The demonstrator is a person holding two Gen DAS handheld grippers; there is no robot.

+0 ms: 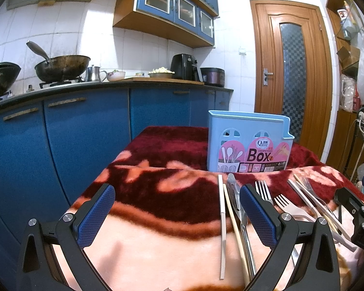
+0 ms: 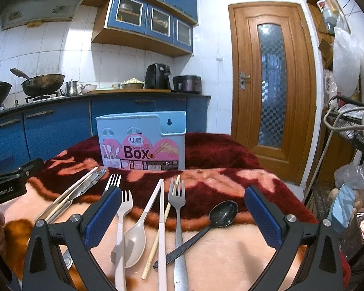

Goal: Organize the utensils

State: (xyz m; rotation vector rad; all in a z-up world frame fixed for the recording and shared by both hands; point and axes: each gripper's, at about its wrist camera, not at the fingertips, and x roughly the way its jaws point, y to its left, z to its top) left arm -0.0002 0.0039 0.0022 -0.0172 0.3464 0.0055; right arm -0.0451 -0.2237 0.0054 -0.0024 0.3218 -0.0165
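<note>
Utensils spread on blanket (image 2: 230, 254) before right gripper (image 2: 182, 215), jaws wide, empty: pink fork (image 2: 121, 220), steel fork (image 2: 178, 208), black spoon (image 2: 220, 214); handle ends cut off. Left gripper (image 1: 177, 214) wide, empty; its view hides spoon. Blue chopstick box (image 2: 143, 140) upright behind.

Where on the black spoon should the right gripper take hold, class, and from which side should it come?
Grip the black spoon on its thin handle, likely midway, coming from above with open jaws across it. It lies flat on the blanket, bowl pointing away towards the blue box. Its lower end slips under the steel fork, so stay right of that crossing.
</note>
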